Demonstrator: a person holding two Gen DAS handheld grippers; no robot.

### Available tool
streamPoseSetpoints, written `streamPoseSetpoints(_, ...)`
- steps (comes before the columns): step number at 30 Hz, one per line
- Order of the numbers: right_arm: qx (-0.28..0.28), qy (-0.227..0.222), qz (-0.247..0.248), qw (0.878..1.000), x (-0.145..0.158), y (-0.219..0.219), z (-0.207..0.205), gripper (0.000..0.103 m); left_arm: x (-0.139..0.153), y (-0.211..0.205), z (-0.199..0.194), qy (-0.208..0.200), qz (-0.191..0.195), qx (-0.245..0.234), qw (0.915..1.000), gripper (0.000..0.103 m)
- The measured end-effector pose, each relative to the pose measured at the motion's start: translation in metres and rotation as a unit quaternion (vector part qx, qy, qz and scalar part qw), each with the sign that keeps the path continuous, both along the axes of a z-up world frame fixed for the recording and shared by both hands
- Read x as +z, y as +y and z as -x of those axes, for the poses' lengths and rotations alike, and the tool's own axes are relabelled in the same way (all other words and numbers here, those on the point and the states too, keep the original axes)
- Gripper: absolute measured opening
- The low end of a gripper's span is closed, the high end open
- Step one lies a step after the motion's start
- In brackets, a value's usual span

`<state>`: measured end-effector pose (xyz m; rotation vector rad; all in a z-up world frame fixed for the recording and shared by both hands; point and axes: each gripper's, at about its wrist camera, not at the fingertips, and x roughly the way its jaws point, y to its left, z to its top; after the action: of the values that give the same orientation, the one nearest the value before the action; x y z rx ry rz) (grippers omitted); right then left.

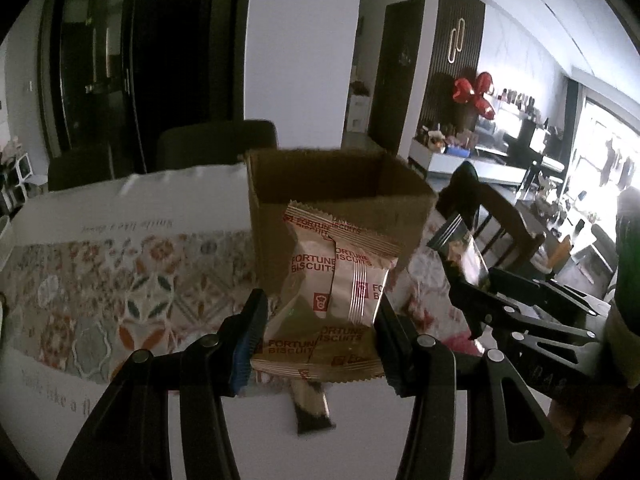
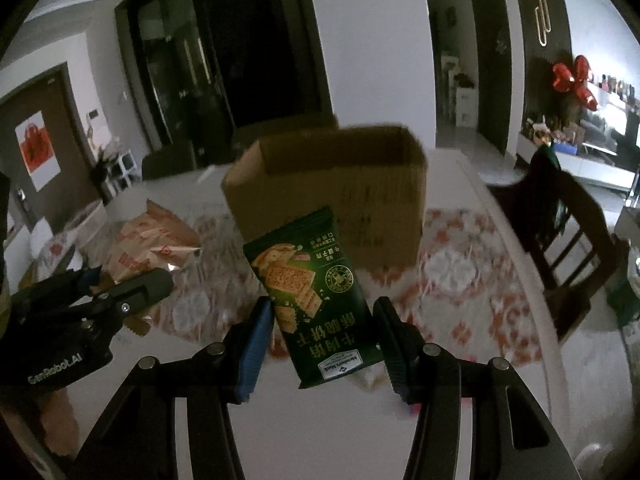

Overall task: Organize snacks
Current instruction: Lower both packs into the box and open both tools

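My left gripper (image 1: pixel 320 332) is shut on a bunch of beige Fortune Biscuits packets (image 1: pixel 340 280), held up in the air before an open cardboard box (image 1: pixel 340 196) on the table. Below them a dark snack bar (image 1: pixel 312 412) lies on the tablecloth. In the right wrist view my right gripper (image 2: pixel 322 328) is shut on a green cracker packet (image 2: pixel 312 296), also raised, facing the same box (image 2: pixel 328 184). Each gripper shows in the other's view: the right gripper (image 1: pixel 472 280) with its packet at the right, the left gripper (image 2: pixel 128 276) with the biscuit packets (image 2: pixel 148 244) at the left.
A flower-patterned tablecloth (image 1: pixel 120 280) covers the white table. Dark chairs stand behind the table (image 1: pixel 216 140) and at its right side (image 2: pixel 568 240). Something pink (image 2: pixel 412 408) lies on the cloth near my right finger. Shelves and a red balloon (image 1: pixel 476 92) are far back.
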<state>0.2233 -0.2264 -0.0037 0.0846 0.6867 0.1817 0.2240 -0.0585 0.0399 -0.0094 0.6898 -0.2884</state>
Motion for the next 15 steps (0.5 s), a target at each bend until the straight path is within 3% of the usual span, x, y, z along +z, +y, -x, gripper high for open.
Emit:
streamPoseSetpoints(7,-0.008,-0.03,0.01,0.999,0.029,-0.001,-0.032,0.052,0.025,-0.004,-0.036,-0.023,-0.002,0.001,0.9997,0.051)
streamPoseSetpoints(15,-0.015,-0.031,0.012,0.999,0.045,-0.007,-0.066,0.052,0.038,-0.008,-0.074,-0.013,0.0,-0.002,0.9999,0.051)
